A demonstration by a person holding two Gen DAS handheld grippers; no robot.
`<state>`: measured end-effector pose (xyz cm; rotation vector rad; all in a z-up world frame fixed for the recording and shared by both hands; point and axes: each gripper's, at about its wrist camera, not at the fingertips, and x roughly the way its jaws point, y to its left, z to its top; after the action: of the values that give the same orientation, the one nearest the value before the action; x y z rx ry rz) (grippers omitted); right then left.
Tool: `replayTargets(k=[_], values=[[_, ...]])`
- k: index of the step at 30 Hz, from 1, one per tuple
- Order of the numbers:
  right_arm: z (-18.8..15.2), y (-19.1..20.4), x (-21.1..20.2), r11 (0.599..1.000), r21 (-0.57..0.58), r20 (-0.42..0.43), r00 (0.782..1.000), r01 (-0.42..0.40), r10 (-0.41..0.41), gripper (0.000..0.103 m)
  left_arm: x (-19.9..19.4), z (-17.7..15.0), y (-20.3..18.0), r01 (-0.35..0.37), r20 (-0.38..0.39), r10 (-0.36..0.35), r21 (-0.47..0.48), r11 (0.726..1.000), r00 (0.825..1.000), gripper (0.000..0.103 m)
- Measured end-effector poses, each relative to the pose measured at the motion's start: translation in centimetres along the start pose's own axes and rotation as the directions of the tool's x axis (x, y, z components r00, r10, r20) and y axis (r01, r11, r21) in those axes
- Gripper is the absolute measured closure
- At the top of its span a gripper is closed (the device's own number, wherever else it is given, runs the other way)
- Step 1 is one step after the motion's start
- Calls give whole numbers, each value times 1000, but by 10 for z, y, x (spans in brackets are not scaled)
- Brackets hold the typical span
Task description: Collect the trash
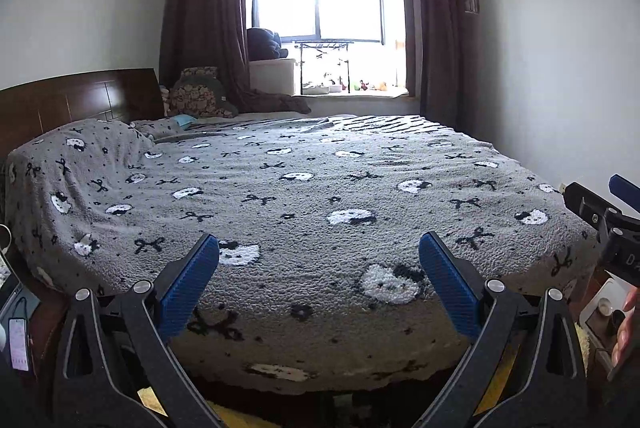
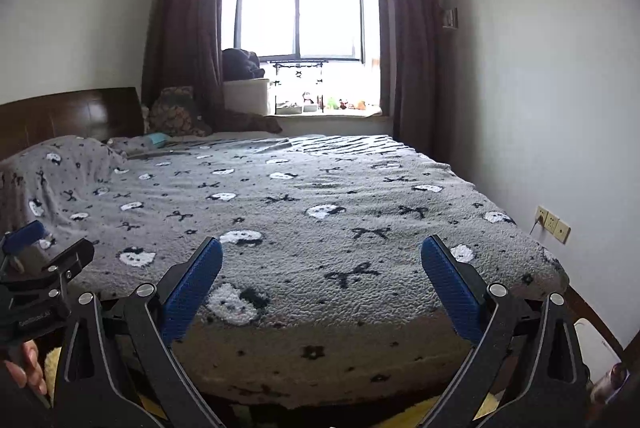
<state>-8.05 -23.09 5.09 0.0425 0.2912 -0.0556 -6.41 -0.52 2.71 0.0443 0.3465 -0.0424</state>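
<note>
Both grippers are held side by side at the foot of a bed (image 1: 320, 187) covered by a grey blanket with white cat faces and black bows. My left gripper (image 1: 319, 260) stands open, its blue pads wide apart with nothing between them. My right gripper (image 2: 321, 262) is open too and holds nothing. The right gripper's side (image 1: 600, 220) shows at the right edge of the left wrist view, and the left gripper's side (image 2: 40, 268) at the left edge of the right wrist view. A small light blue item (image 1: 185, 119) lies near the pillows. No clear trash shows on the blanket.
A dark wooden headboard (image 1: 80, 99) stands at the left. Cushions (image 1: 196, 91) and a white box (image 1: 274, 75) sit by the window with brown curtains (image 1: 204, 7). A phone (image 1: 20, 348) lies at lower left. White walls flank the bed; wall sockets (image 2: 554, 224) are on the right.
</note>
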Motion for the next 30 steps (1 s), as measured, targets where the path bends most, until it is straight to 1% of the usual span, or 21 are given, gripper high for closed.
replayTargets(k=[5, 14, 30], values=[[-2, 0, 1, 1000, 3, -5, 1000, 5, -5, 3, -1, -2, -1, 8, 1, -8, 1, 1000, 1000, 8], [-5, 8, 3, 1000, -10, -20, 1000, -7, 7, 3, -2, -2, 5, -3, 6, 3, -18, 1000, 1000, 8], [-8, 14, 6, 999, -13, -46, 998, -34, 33, 3, -1, -4, 4, -2, 2, 2, -15, 1000, 1000, 8]])
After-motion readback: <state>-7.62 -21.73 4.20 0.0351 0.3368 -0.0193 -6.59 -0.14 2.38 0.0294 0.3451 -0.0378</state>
